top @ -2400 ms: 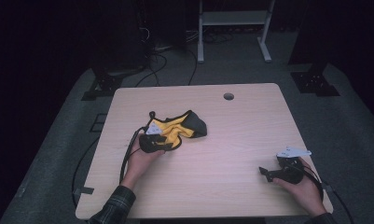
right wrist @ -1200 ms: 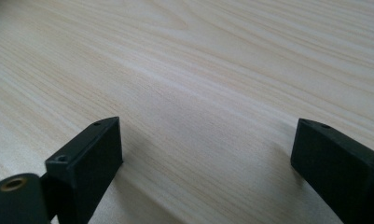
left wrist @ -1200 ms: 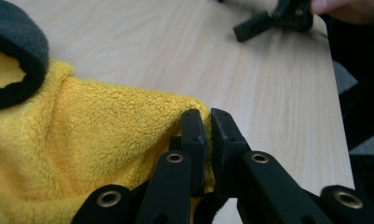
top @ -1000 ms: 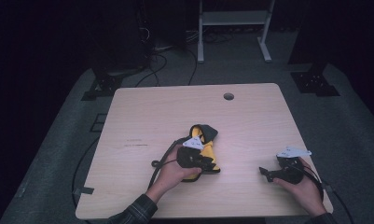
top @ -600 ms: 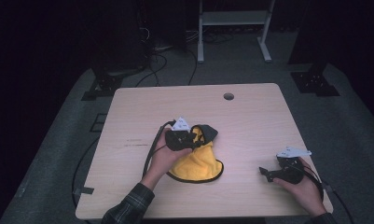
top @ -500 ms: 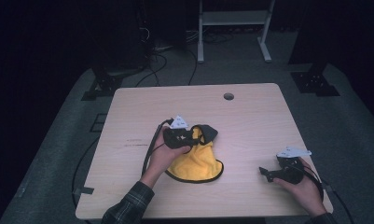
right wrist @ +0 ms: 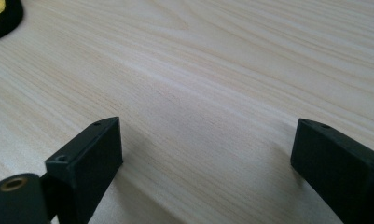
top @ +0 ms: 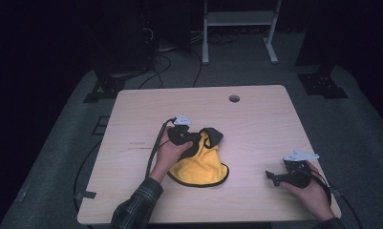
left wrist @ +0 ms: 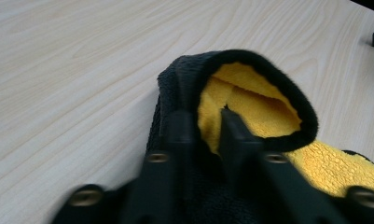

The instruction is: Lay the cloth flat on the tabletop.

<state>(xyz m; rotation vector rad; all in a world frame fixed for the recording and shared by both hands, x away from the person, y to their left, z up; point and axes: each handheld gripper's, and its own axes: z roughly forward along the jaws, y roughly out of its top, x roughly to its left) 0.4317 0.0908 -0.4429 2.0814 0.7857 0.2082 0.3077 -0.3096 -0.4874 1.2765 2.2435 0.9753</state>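
A cloth (top: 201, 164), yellow on one side and black on the other with a black hem, lies partly spread at the middle of the wooden table (top: 256, 119). My left gripper (top: 198, 140) is at its far, bunched end. In the left gripper view its jaws have just been closing and now pinch a black-and-yellow fold of the cloth (left wrist: 264, 107) between them; the left gripper (left wrist: 203, 116) is shut on it. My right gripper (top: 275, 177) rests at the table's near right, held by a hand. Its jaws stand wide apart over bare wood, so the right gripper (right wrist: 208, 140) is open.
A round hole (top: 234, 98) sits near the table's far edge. The left gripper's cable (top: 153, 152) loops over the table's left side. A bit of the cloth's hem (right wrist: 3, 14) shows at the top left of the right gripper view. Dark floor and stands surround the table.
My left hand has moved away from the near edge and leftward, and the cloth has gone from a bunch to a spread yellow sheet behind it. The right hand has stayed put.
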